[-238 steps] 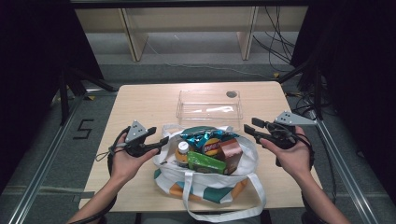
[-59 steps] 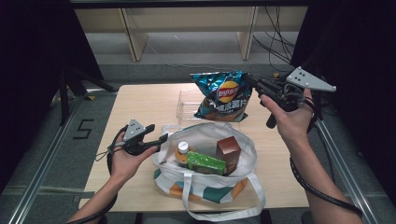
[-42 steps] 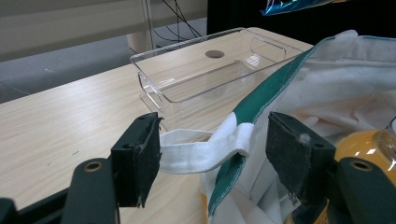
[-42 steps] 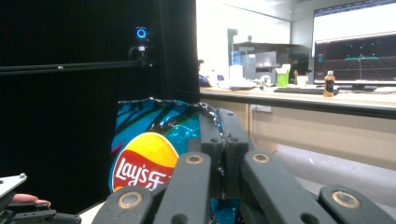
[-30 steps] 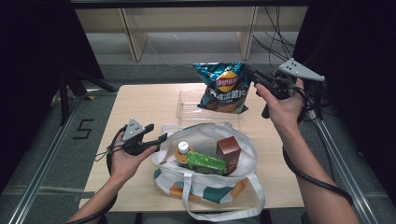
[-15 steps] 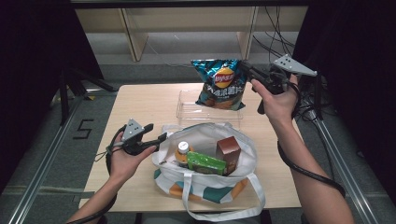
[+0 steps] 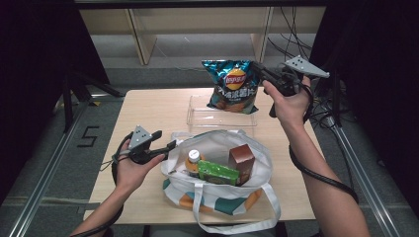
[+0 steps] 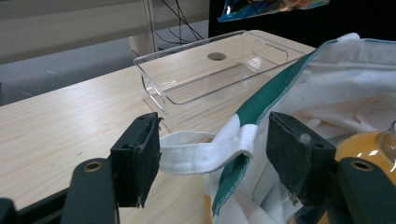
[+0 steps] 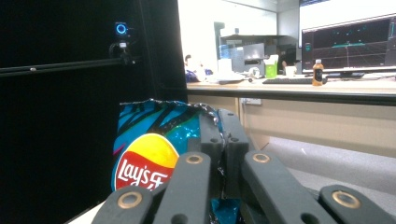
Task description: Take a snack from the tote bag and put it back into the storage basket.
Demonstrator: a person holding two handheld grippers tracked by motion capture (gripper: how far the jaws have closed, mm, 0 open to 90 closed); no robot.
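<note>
While hanging above the clear tray (image 7: 220,117) near the table's (image 7: 153,106) far edge, chip bag (image 7: 232,85) pinched at its top corner by right gripper (image 7: 263,75), jaws pressed together on the foil. Unpacking step, by the look of it: bag out of the tote (image 7: 217,148), headed for the tray. Next: lower, centre over the tray, then release. Left gripper (image 8: 212,149) spread, jaws astride the tote's strap (image 8: 201,151) at the near-left rim, not pinching it.
</note>
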